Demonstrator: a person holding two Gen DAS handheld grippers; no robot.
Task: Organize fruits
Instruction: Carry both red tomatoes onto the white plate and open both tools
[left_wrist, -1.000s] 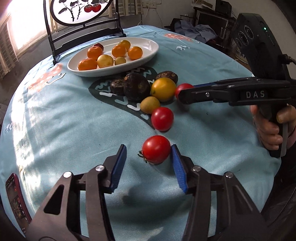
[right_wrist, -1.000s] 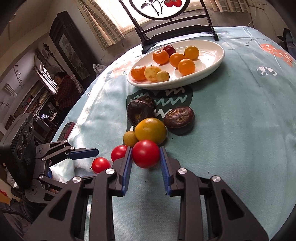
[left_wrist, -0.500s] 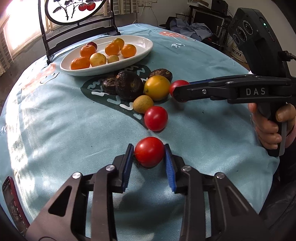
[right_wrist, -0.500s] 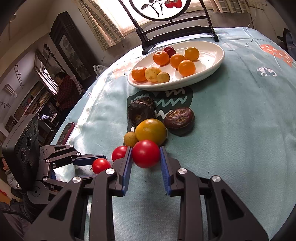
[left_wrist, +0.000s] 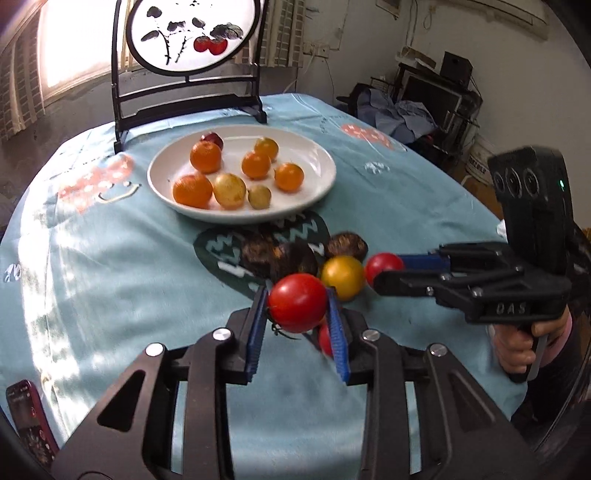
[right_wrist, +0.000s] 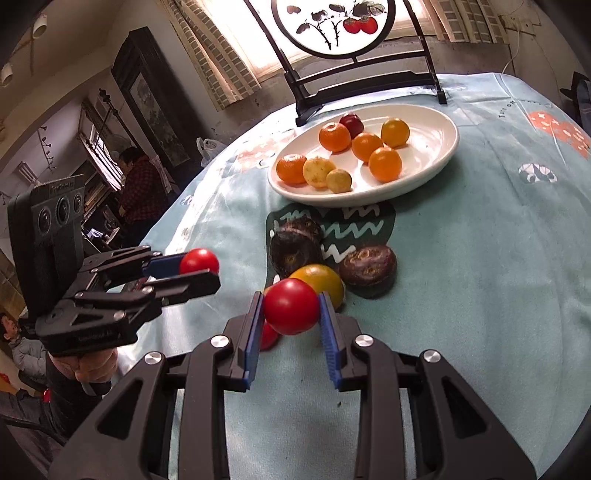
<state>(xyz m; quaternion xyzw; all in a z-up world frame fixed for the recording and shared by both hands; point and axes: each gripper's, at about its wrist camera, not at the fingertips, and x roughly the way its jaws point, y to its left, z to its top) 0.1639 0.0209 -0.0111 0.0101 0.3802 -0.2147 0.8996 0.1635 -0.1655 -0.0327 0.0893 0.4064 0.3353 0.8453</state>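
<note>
The white oval plate (left_wrist: 317, 184) sat toward twelve o'clock on the desk (left_wrist: 110, 266), holding five orange citrus fruits, two pale yellow fruits and one dark red fruit at its far rim. The left gripper (left_wrist: 297, 308) had its jaws clenched on a red tomato (left_wrist: 297, 302), having closed on it within the last second, and the tomato, on the cloth a second earlier, was now lifted clear. The right gripper (right_wrist: 291, 314) gripped a second red tomato (right_wrist: 291, 305), unchanged from before. Between plate and grippers lay dark brown round fruits (right_wrist: 367, 266), a yellow fruit (right_wrist: 321, 282) and another red tomato (right_wrist: 269, 335), partly hidden. Bare cloth lay open at three o'clock in the right view; a phone (left_wrist: 27, 421) lay by the edge at eight o'clock.
</note>
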